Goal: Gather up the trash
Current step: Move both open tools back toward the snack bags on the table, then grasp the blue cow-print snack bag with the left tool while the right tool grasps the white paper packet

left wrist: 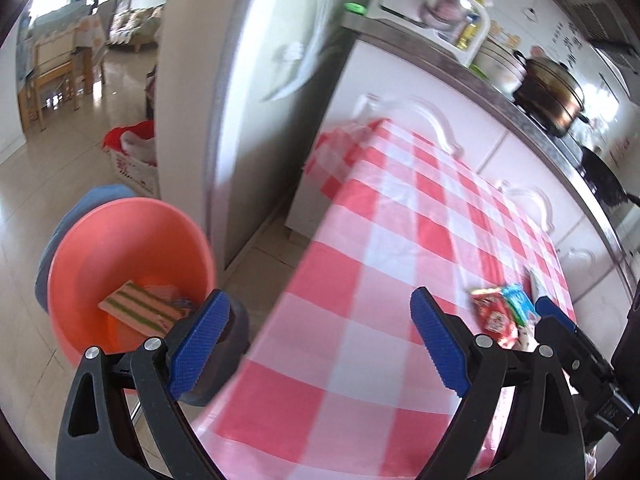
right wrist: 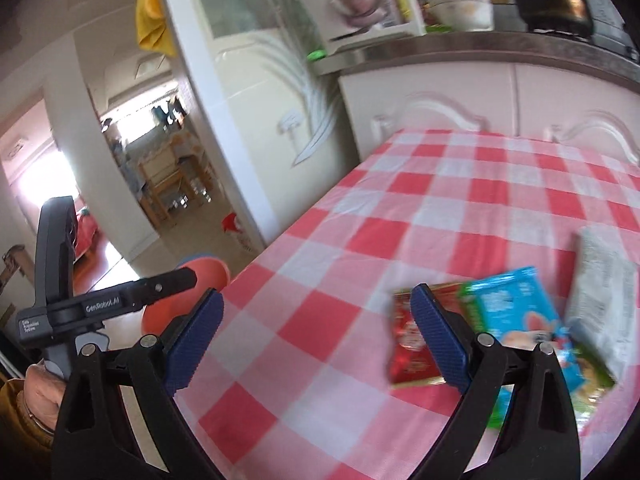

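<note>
The checked tablecloth (right wrist: pixel 400 220) looked smooth and faintly sheeny; the basin (left wrist: pixel 120 240) at nine o'clock was glossy plastic; the wrappers (right wrist: pixel 516 320) shone like foil.

- Left gripper (left wrist: pixel 318 344): jaws spread wide, blue pads apart, nothing between them, tilted downward.
- Right gripper (right wrist: pixel 318 344): jaws equally wide, nothing gripped, angled down.
- A hand (right wrist: pixel 40 386) at eight o'clock holds the left gripper's handle.

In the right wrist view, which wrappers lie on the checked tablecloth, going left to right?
Red wrapper → blue and green wrapper → grey packet.
</note>
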`<act>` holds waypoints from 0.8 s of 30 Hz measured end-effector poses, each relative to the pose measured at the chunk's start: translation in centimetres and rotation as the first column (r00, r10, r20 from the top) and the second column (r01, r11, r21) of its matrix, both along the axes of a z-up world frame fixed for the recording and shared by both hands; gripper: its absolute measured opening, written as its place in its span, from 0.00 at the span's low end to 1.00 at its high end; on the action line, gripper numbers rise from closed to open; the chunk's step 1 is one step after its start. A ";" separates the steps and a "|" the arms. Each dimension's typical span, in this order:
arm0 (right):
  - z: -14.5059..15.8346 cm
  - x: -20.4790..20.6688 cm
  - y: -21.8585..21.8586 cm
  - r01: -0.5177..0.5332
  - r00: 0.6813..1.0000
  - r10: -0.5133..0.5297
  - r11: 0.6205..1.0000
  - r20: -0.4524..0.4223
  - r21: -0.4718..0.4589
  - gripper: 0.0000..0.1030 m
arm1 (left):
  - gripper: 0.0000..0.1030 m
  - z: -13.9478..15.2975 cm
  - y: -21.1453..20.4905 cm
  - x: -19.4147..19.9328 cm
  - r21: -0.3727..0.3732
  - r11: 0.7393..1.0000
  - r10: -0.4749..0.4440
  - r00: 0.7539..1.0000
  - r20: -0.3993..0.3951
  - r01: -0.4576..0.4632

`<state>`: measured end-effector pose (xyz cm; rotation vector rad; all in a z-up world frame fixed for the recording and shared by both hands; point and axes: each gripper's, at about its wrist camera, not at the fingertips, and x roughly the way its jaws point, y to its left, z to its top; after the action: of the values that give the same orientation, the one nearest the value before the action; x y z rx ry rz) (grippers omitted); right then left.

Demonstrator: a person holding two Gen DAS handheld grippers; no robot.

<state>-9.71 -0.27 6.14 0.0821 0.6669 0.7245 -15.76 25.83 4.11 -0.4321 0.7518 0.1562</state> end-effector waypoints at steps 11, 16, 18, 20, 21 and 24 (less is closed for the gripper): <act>0.6 0.8 -7.5 0.147 0.989 -0.148 0.988 0.023 0.042 0.92 | 0.88 1.0 -6.8 1.6 0.037 0.992 -0.121 0.992 -0.024 0.122; 0.6 1.7 -11.4 0.230 0.973 -0.231 0.970 0.005 0.078 0.92 | 0.88 1.4 -9.3 2.2 0.050 0.985 -0.165 0.986 -0.032 0.166; 0.7 2.2 -13.1 0.272 0.962 -0.273 0.957 -0.008 0.096 0.92 | 0.88 1.4 -10.4 2.5 0.050 0.981 -0.184 0.982 -0.038 0.186; 0.6 2.7 -14.8 0.310 0.951 -0.310 0.944 -0.025 0.113 0.92 | 0.88 1.4 -11.4 2.8 0.046 0.977 -0.204 0.978 -0.045 0.206; 0.6 3.0 -15.6 0.327 0.945 -0.326 0.937 -0.034 0.119 0.92 | 0.88 1.4 -12.0 2.9 0.044 0.975 -0.215 0.975 -0.049 0.217; 0.3 3.8 -17.7 0.379 0.925 -0.375 0.916 -0.061 0.131 0.92 | 0.89 1.3 -13.5 3.4 0.036 0.969 -0.244 0.968 -0.058 0.246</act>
<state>-5.93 -18.02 6.47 0.3455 0.6088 0.3956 -12.39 12.36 5.46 -0.2919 0.8461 -0.0484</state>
